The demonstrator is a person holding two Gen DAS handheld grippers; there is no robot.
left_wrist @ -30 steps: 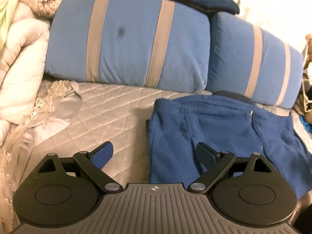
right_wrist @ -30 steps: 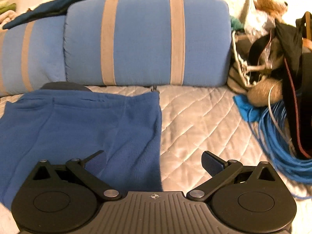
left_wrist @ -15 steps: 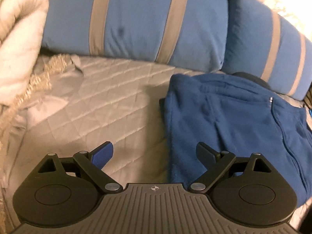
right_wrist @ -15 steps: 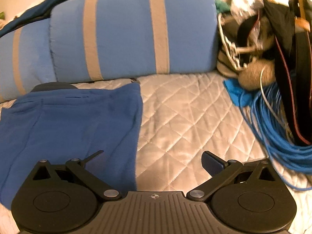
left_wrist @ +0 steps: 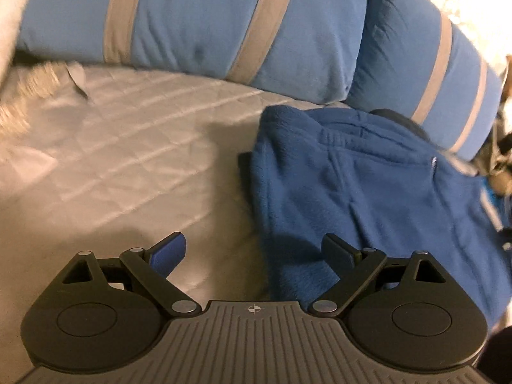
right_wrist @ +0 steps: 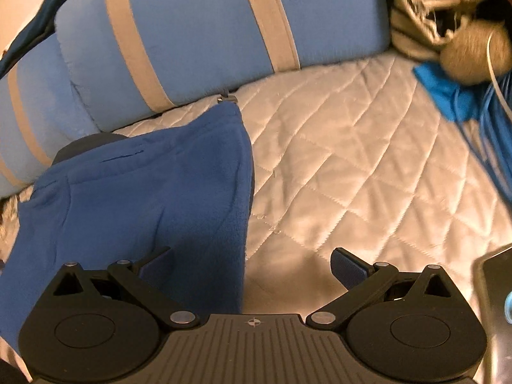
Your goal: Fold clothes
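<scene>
A blue fleece garment [left_wrist: 368,192] lies flat on the quilted bed cover [left_wrist: 128,160], just in front of two blue pillows with beige stripes [left_wrist: 198,22]. The left tongs [left_wrist: 256,252] are spread wide and grasp nothing; their right finger is over the left edge of the garment and their left finger is over the bare cover. The right tongs [right_wrist: 252,265] are also released, with the left finger over the right edge of the garment [right_wrist: 144,198] and the right finger over the bare quilt [right_wrist: 352,160]. Only the left view shows a small zipper pull [left_wrist: 433,162] on the garment and a fringed beige cloth [left_wrist: 28,80] at the far left of the bed. Only the right view shows a coil of blue cable [right_wrist: 492,121], a bright blue cloth [right_wrist: 444,86] and a furry beige thing [right_wrist: 470,54], blurred, at the right side of the bed.
</scene>
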